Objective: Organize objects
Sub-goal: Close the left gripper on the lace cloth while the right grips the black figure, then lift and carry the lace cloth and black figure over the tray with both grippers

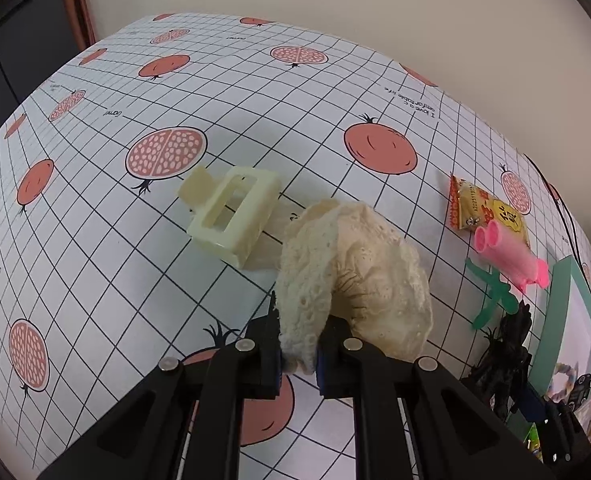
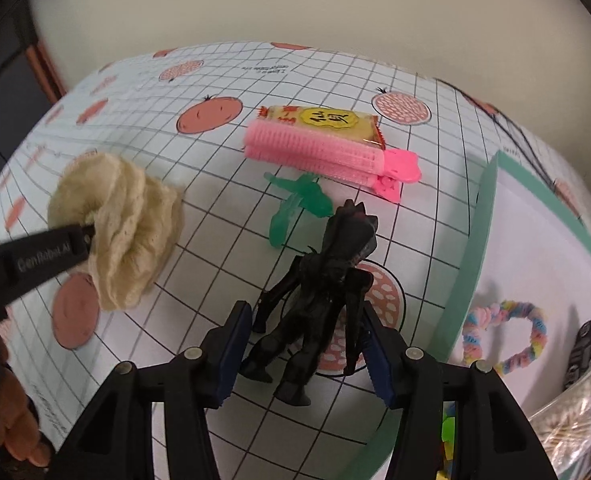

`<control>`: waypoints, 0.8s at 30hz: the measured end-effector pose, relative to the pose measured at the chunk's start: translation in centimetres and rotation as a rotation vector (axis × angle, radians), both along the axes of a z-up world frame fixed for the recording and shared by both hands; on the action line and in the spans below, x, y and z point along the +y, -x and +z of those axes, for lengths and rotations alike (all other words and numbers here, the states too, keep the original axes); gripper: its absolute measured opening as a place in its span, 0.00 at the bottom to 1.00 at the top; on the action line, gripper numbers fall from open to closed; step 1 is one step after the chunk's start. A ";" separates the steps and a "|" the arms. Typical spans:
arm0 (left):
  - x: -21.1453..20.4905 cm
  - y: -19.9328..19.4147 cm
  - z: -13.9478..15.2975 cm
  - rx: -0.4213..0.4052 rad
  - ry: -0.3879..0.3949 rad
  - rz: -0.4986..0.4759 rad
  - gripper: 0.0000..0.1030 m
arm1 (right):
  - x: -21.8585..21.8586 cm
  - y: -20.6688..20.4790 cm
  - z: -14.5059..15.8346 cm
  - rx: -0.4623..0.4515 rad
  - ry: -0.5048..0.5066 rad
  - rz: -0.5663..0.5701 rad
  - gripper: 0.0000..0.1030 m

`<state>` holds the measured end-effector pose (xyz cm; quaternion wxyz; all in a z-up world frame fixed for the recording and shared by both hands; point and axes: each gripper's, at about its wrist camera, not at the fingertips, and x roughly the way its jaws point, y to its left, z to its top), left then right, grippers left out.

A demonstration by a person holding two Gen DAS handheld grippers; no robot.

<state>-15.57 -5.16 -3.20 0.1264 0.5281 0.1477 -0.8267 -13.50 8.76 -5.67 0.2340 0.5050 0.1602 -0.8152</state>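
Your left gripper (image 1: 299,356) pinches a cream, lacy knitted scrunchie (image 1: 351,280). Your right gripper (image 2: 303,360) clasps a spiky black plastic monster figure (image 2: 319,288) above the grid-printed tablecloth (image 2: 215,216).

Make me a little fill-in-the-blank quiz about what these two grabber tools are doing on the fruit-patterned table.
1. The left gripper is shut on a cream lace ____.
2. The black spiky monster figurine stands between the ____ gripper's jaws.
3. The pink bristly hair roller lies against a ____ snack packet.

Missing words: scrunchie; right; yellow
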 end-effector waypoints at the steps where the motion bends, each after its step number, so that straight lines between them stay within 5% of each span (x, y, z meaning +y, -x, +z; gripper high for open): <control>1: -0.1 0.0 0.1 0.000 0.000 -0.001 0.12 | 0.1 0.0 0.0 -0.003 0.004 -0.003 0.53; 8: -0.3 -0.2 0.0 -0.003 -0.005 0.002 0.12 | 0.6 0.3 0.3 -0.020 0.022 -0.013 0.48; 14: -0.1 -0.1 0.4 0.005 -0.019 -0.001 0.12 | 1.4 1.0 1.2 -0.056 0.092 -0.041 0.30; 24: 0.9 -0.1 0.9 0.012 0.003 -0.030 0.12 | 2.2 1.5 0.8 -0.100 0.145 -0.068 0.30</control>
